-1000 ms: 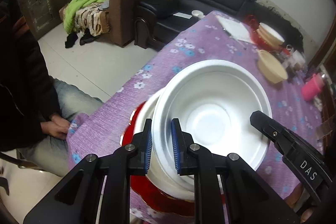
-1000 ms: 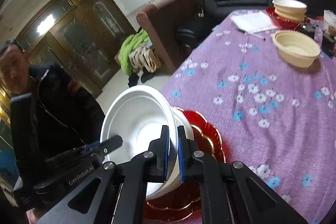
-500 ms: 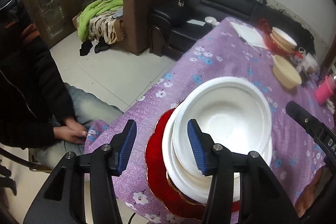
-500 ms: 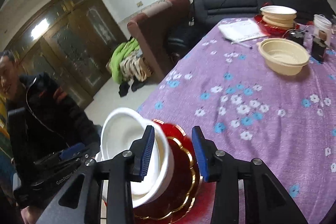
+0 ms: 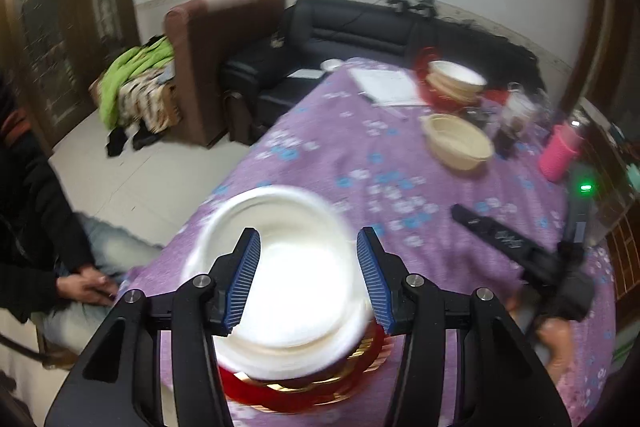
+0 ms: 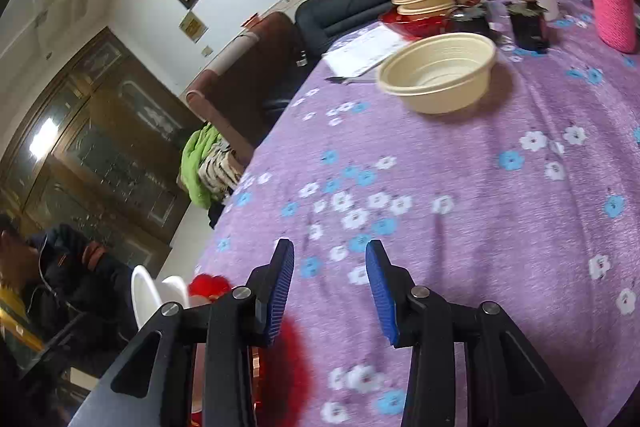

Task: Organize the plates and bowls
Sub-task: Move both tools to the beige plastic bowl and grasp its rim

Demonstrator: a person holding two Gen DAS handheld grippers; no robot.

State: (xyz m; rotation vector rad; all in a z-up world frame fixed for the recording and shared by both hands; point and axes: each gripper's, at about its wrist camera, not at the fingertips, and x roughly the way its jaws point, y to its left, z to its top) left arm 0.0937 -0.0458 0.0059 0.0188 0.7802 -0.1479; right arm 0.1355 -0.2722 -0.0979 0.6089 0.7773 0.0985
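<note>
The round white plastic bowl sits stacked on a gold-rimmed red plate between the wide-open jaws of the left gripper, so a careless sweep could topple it, while the right gripper, equally wide, holds nothing.
</note>
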